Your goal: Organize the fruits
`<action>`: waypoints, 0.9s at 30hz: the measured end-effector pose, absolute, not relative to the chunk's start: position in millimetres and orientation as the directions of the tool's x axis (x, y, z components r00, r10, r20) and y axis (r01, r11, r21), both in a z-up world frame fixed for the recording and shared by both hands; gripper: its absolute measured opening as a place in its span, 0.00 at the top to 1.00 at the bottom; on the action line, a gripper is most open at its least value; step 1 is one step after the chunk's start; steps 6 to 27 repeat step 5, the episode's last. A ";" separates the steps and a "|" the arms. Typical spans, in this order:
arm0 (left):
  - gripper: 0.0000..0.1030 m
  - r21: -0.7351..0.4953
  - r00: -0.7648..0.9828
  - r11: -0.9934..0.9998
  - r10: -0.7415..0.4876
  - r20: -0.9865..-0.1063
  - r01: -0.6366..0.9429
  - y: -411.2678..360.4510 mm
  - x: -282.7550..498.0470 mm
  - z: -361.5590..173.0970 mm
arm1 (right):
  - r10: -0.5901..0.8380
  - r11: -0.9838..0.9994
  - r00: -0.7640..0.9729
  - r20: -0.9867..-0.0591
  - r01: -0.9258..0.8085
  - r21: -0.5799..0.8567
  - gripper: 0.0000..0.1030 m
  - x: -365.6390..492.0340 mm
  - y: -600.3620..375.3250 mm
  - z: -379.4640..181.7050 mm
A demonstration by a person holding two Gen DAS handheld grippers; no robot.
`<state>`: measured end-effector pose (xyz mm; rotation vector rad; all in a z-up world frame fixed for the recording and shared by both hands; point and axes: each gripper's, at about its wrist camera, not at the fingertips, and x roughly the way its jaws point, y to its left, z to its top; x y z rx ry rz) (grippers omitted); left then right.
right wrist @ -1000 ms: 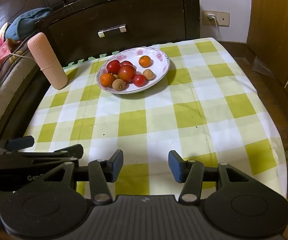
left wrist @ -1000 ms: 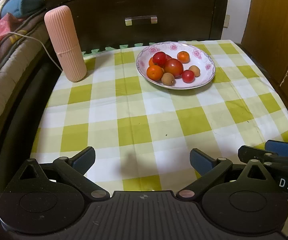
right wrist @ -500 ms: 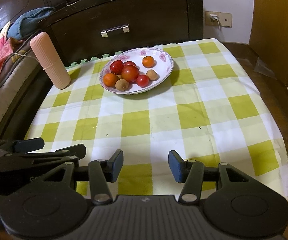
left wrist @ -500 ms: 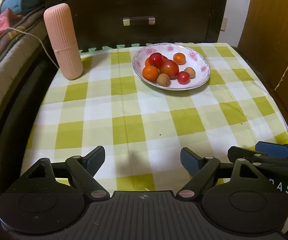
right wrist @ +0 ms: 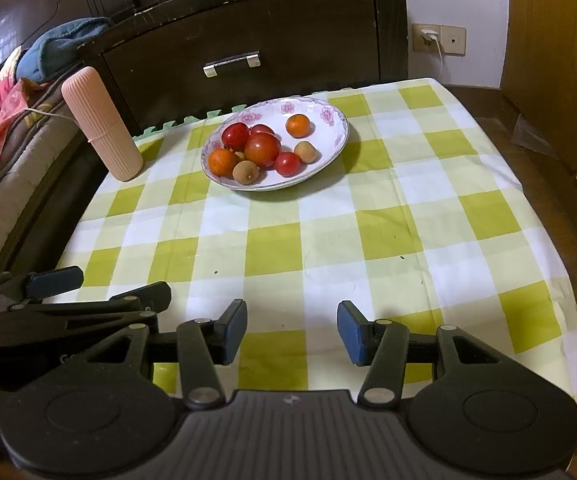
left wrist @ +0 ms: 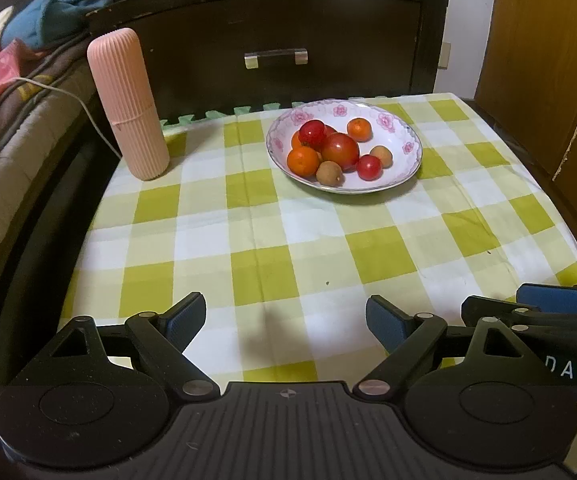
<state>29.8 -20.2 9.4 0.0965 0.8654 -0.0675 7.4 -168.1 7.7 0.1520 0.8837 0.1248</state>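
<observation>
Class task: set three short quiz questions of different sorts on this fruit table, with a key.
1. True or false: the pink ribbed case lies flat on the checked cloth.
2. Where is all the fruit? A) in the floral dish B) on the cloth C) in a gripper
3. Fill in: the left gripper and right gripper are both ____.

Key: 1 false, it stands upright; 2 A; 3 open, and empty.

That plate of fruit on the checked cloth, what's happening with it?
Nothing is touching it yet. A person holds a left gripper and a right gripper, both open and empty, over the near edge of the table. The fruit sits piled in the flowered plate at the far side, beside an upright pink ribbed container.
</observation>
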 end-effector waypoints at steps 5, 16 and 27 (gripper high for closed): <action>0.07 0.067 0.651 0.994 -0.003 -0.759 0.084 -19.4 30.5 9.8 | 0.169 0.982 0.627 -0.760 -0.043 0.182 0.53 8.0 -168.1 7.3; 0.07 0.067 0.651 0.994 -0.003 -0.759 0.084 -19.4 30.5 9.8 | 0.169 0.982 0.627 -0.760 -0.043 0.182 0.53 8.0 -168.1 7.3; 0.07 0.067 0.651 0.994 -0.003 -0.759 0.084 -19.4 30.5 9.8 | 0.169 0.982 0.627 -0.760 -0.043 0.182 0.53 8.0 -168.1 7.3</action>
